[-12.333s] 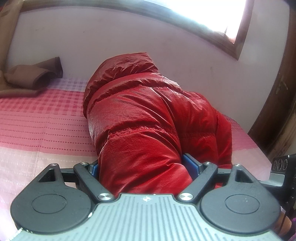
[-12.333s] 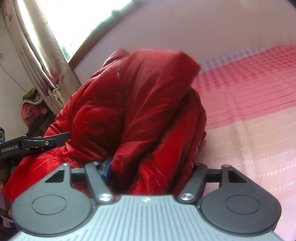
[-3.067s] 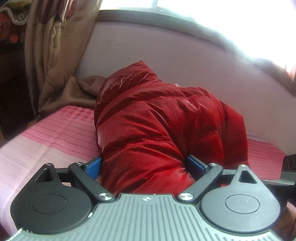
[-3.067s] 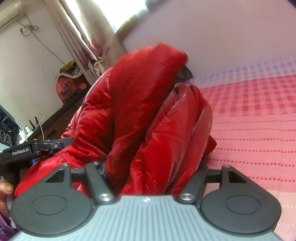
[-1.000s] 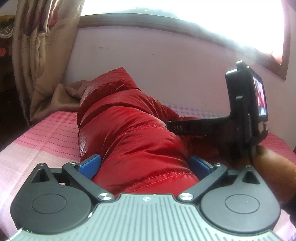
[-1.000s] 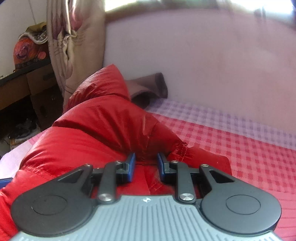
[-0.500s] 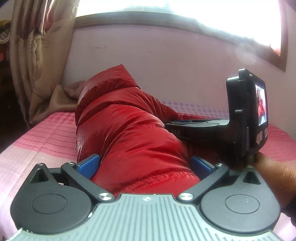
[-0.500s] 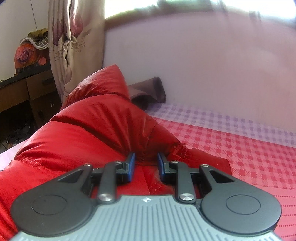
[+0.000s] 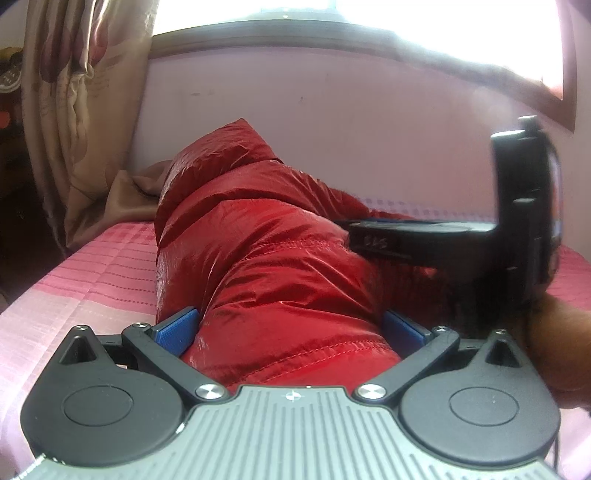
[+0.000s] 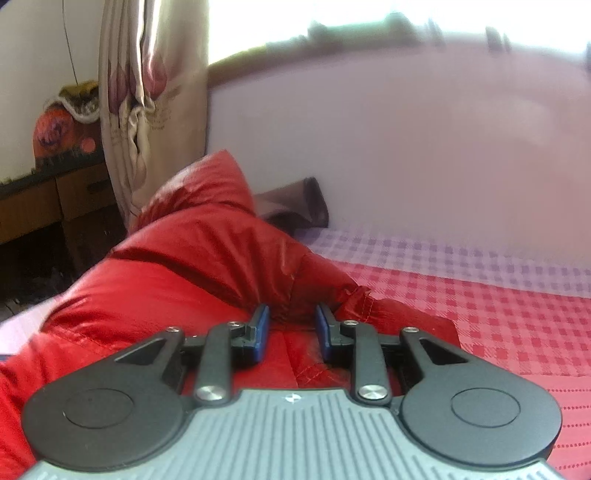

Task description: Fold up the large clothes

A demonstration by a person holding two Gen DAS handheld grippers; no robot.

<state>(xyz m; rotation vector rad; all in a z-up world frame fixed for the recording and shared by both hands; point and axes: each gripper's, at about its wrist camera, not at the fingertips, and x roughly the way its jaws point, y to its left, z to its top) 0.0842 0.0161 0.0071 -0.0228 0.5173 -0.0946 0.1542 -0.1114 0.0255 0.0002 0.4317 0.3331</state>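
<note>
Location I'm working in: home bedroom. Evidence: bed with pink-and-red checked bedspread (image 10: 509,317) as work surface; floral curtain (image 9: 85,110) hanging beside wood-framed window (image 9: 332,33) above bed; plain pinkish wall (image 9: 369,140); wooden cabinet (image 10: 48,203) with cloth-covered household item on top; brown cloth (image 10: 295,206) bunched against wall at bed's far edge.

Both wrist views low, close, sharing red jacket (image 9: 266,258) (image 10: 177,266).

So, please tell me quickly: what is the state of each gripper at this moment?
Left gripper: jaws wide, clamped around a thick bundle of the red puffer jacket.
Right gripper: jaws narrow, with jacket fabric between the pads; firm pinch cannot be told.
</note>
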